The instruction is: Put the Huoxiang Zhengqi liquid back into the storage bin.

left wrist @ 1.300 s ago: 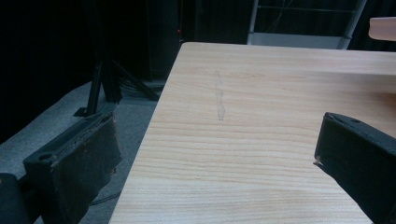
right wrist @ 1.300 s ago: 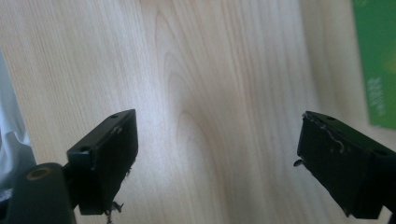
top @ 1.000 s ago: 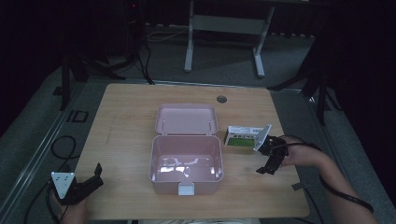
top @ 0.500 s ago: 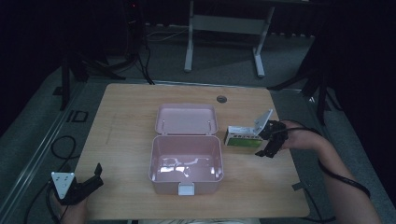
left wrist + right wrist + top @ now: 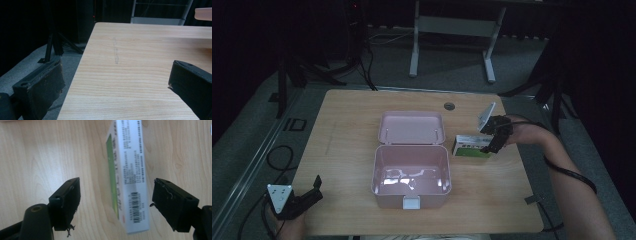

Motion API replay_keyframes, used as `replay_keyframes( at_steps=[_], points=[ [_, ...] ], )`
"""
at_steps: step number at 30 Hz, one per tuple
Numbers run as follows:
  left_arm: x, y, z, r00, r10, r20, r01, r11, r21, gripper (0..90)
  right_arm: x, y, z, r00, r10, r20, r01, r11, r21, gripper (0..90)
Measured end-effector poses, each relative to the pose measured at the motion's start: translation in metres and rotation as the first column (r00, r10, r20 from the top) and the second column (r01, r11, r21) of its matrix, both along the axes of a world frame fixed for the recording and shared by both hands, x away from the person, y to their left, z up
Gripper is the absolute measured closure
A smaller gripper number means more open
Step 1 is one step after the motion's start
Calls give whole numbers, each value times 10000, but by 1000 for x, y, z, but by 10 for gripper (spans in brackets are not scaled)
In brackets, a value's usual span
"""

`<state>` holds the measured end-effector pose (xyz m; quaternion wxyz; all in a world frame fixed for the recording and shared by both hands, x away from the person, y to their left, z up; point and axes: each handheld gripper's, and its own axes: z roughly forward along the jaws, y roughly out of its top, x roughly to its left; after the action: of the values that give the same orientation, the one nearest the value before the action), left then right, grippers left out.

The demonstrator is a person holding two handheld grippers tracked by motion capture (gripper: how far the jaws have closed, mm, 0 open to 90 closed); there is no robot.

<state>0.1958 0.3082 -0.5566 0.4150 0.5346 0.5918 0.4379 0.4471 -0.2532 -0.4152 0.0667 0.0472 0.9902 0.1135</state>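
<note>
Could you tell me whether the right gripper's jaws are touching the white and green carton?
Apart. In the right gripper view, bare wood shows between each jaw and the white and green carton.

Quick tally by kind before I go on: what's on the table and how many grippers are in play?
Pink boxes, lid open: 1
White-and-green cartons: 1
Grippers: 2, left gripper and right gripper, both open
Total: 4
</note>
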Motion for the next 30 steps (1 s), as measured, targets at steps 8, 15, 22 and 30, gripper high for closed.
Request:
replay_keyframes(
  at_steps=[8,15,22,30],
  points=[
    [0,0,0,10000,-43,-5,43,10000,7,2,16,9,-6,9999,41,-140,-49,9986,-525,259],
    [0,0,-1,10000,-73,3,73,10000,8,2,27,14,-17,9995,-47,-303,21,9964,-852,294],
    [0,-1,-1,10000,-84,11,84,10000,6,2,34,21,-29,9990,0,-446,-53,9928,-1193,370],
    [0,-1,-1,9999,-110,14,110,9999,11,2,36,26,-37,9981,196,-584,-268,9917,-1260,467]
  ],
)
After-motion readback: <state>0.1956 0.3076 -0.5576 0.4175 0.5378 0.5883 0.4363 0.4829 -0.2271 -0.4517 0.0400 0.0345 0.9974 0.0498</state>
